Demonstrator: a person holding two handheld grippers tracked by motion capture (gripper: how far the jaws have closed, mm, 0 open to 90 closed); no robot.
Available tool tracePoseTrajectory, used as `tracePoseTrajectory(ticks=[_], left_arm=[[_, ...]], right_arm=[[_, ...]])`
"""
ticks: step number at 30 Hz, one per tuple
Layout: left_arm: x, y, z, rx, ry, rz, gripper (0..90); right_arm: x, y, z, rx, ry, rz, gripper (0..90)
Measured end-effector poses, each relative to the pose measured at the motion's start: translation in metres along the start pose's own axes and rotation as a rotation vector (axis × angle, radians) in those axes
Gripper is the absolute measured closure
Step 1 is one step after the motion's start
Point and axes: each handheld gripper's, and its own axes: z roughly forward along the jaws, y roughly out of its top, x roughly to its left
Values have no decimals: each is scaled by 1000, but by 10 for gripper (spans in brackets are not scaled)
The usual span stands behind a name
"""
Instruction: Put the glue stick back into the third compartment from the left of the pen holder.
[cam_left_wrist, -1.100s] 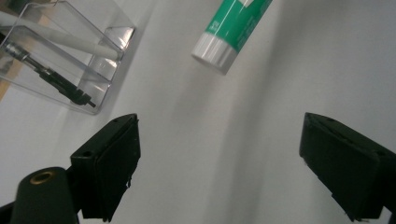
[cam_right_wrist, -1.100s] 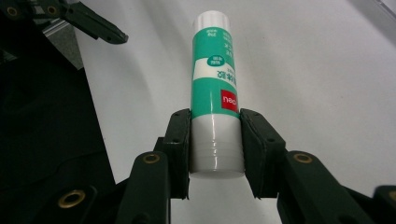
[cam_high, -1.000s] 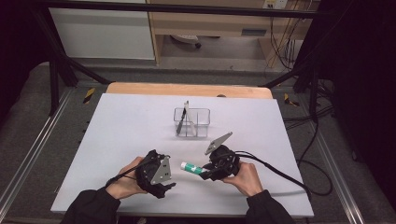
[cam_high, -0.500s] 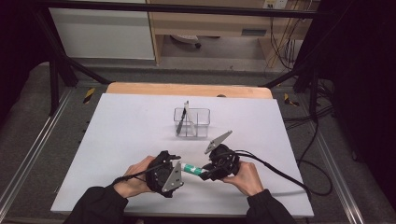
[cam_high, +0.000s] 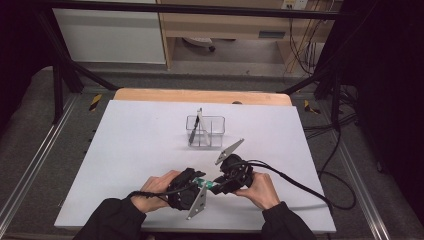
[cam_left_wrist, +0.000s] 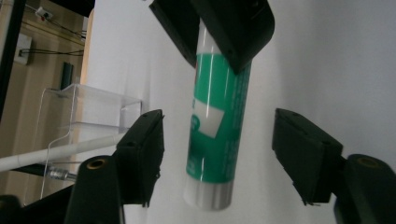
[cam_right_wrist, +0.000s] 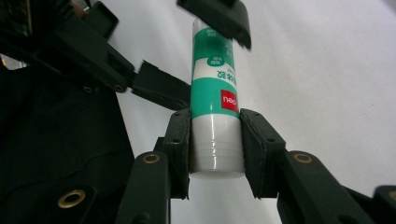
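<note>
Already the right gripper (cam_right_wrist: 215, 140) clamps the white cap end of the glue stick (cam_right_wrist: 215, 93), its two pads pressed on either side of it, and holds the stick level just above the white table (cam_high: 130, 150) near the front edge. The left gripper (cam_left_wrist: 217, 154) has come up over the other end: its jaws have just been closing, with the stick's body between them, yet in the left gripper view there are gaps on both sides, so they are open and not yet gripping. What seems left is for the left jaws to close on the barrel, and then probably to pull the cap off or pass the stick across; which one I cannot tell.

The glue stick is a slim round tube, green along the barrel with a white label patch and a small red logo, a ribbed white cap and a white base. A clear plastic organiser (cam_high: 205, 131) holding a pen (cam_high: 196, 126) stands well apart, toward the middle of the table.
</note>
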Motion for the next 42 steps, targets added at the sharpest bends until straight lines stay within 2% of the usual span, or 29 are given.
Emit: tracePoseTrajectory(ticks=[11, 15, 18, 25, 31, 34, 38, 42], left_arm=[[-7, 6, 7, -5, 39, 83, 552], [-7, 7, 8, -12, 49, 95, 605], [-8, 8, 8, -8, 59, 107, 637], [-9, 9, 9, 0, 56, 122, 642], [-9, 8, 7, -5, 54, 111, 644], [-8, 8, 6, -1, 49, 84, 645], [-7, 3, 6, 26, 40, 59, 646], [-3, -2, 5, 36, 29, -6, 645]], right_arm=[[0, 0, 1, -11, 19, 9, 655], [0, 0, 2, -7, 27, 15, 655], [1, 0, 2, -8, 35, 14, 655], [1, -1, 3, 3, 37, 16, 653], [1, -1, 3, -6, 45, 15, 647], [1, -3, 1, -24, 48, 13, 638], [-2, -9, -12, -76, 29, 24, 600], [-7, -20, -27, -145, -4, 31, 520]])
